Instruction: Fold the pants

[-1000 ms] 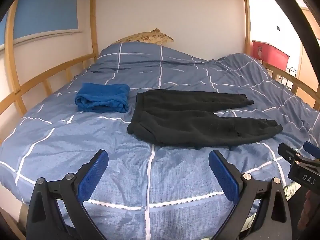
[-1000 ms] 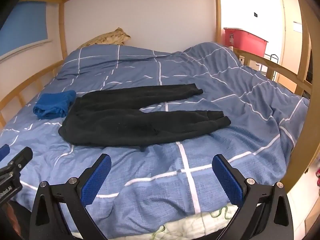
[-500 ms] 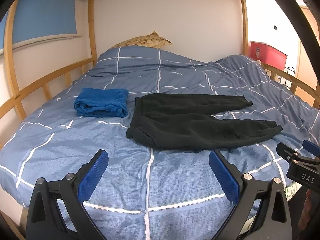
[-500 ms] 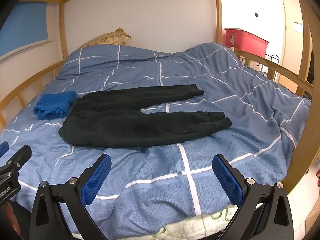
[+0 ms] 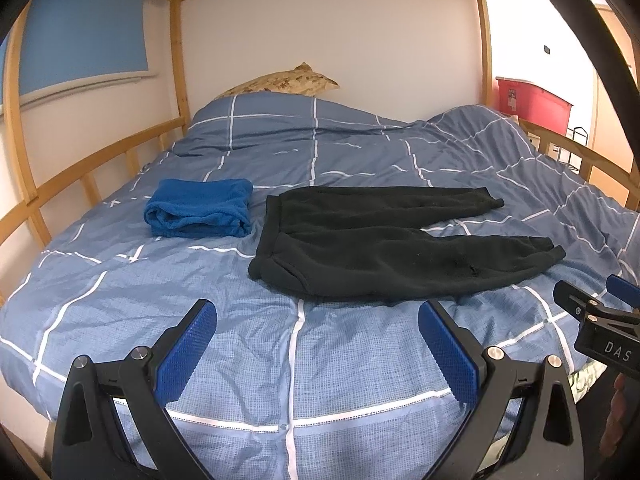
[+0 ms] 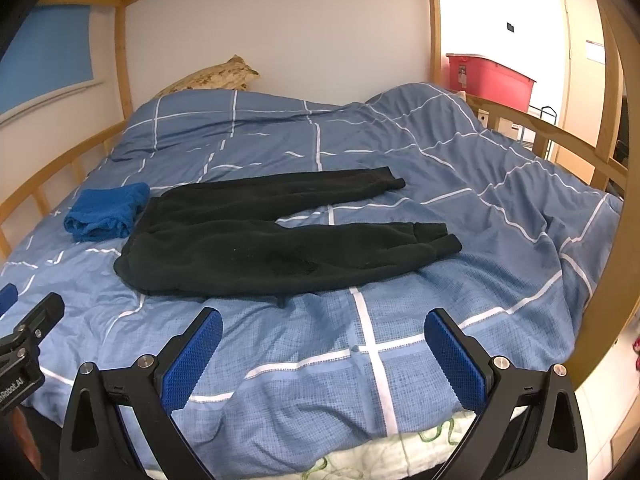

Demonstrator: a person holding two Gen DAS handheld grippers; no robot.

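Left wrist view: nearest the camera, the left gripper (image 5: 318, 344) hovers over the near edge of the bed, its two blue-padded fingers (image 5: 186, 354) spread wide with nothing between them. At the far right edge of this view, part of the right gripper (image 5: 600, 320) shows as a black bracket; a bit of skin shows below it.

Under the grippers lies a blue duvet (image 5: 296, 368) with a white grid pattern, wrinkled and covering the whole bed. Beyond the fingers, near the middle of the bed, black pants (image 5: 372, 256) lie flat and unfolded. The waistband is at the left, and both legs stretch to the right, slightly apart, with the cuffs at the right end. Just to the left of the waistband, not touching it, sits a folded blue towel (image 5: 200, 208).

Farther back, a tan patterned pillow (image 5: 280, 82) rests against the white wall at the head of the bed. A wooden bed frame (image 5: 178, 64) runs around the mattress, with rails at left and right. Past the right rail stands a red storage bin (image 5: 532, 100).

Right wrist view: the right gripper (image 6: 322, 346) also hovers over the near bed edge, fingers (image 6: 192, 360) wide apart and empty. The left gripper's black bracket (image 6: 28, 344) shows at the left edge. The pants (image 6: 256, 240) lie just beyond, with the towel (image 6: 106, 210) to their left, the pillow (image 6: 212, 76) and the bin (image 6: 488, 80) far behind.
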